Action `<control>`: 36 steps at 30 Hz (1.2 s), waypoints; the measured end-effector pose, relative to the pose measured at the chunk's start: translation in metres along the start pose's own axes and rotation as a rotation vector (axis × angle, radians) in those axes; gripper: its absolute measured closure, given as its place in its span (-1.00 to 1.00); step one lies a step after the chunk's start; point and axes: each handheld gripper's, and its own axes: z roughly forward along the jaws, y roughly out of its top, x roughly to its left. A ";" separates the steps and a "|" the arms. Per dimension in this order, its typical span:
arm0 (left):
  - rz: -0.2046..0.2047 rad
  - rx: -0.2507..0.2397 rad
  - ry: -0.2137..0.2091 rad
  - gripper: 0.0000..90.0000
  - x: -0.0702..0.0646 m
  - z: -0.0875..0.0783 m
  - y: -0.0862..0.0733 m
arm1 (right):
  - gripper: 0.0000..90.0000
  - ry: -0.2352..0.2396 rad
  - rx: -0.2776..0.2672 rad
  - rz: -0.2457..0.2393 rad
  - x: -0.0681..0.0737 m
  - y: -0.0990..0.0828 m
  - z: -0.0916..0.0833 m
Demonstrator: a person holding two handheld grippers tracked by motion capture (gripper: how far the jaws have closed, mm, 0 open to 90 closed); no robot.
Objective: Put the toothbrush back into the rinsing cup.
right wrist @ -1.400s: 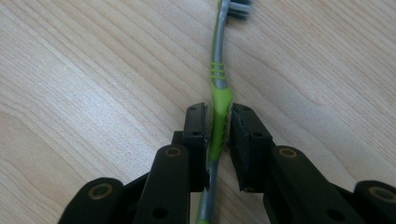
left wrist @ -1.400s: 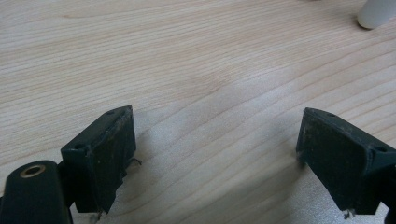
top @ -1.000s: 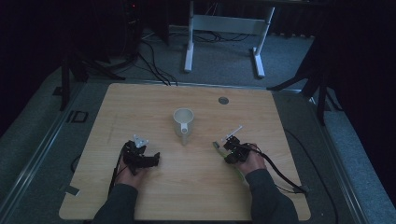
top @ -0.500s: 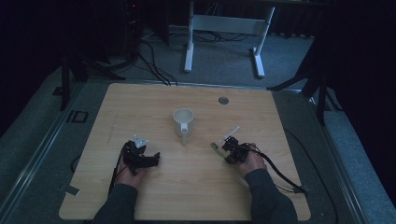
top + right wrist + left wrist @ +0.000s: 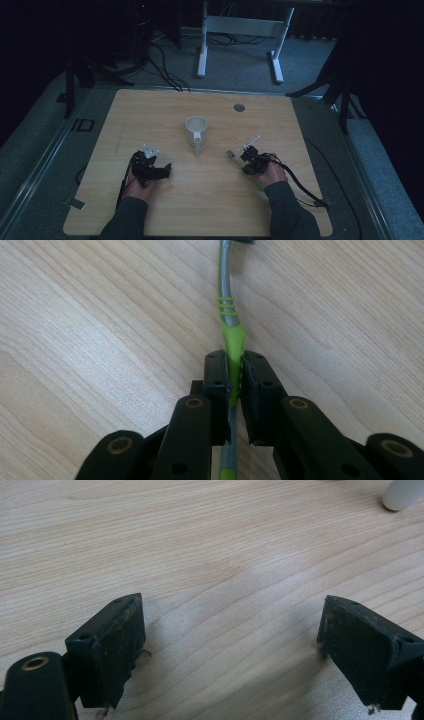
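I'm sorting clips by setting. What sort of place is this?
Probably a lab or recording room, not a home: a bare wooden table under dim light, cables trailing over grey carpet, and a white desk frame behind. On the table, a white pitcher.

Item: slim green-and-grey plastic toothbrush [image 5: 231, 335]. Handle lime green at the grip section, with thin green rings on the grey neck beyond. State: pinched between my right jaws at the green section. Pose: lying low along the wooden tabletop [image 5: 90, 330], neck curving straight ahead of my jaws, tail running back beneath them.
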 end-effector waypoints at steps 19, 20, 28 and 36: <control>-0.001 0.000 0.001 -0.72 0.000 0.000 0.000 | 0.81 0.026 -0.096 0.019 -0.006 -0.003 -0.019; -0.001 0.000 0.001 -0.71 0.000 0.000 0.000 | 0.81 0.026 -0.098 0.019 -0.006 -0.003 -0.020; -0.002 -0.001 0.001 -0.72 0.000 0.000 0.000 | 0.81 0.025 -0.130 0.025 -0.006 -0.004 -0.027; -0.003 -0.002 0.001 -0.72 -0.001 0.000 0.000 | 0.81 0.016 -0.166 0.023 -0.006 -0.002 -0.037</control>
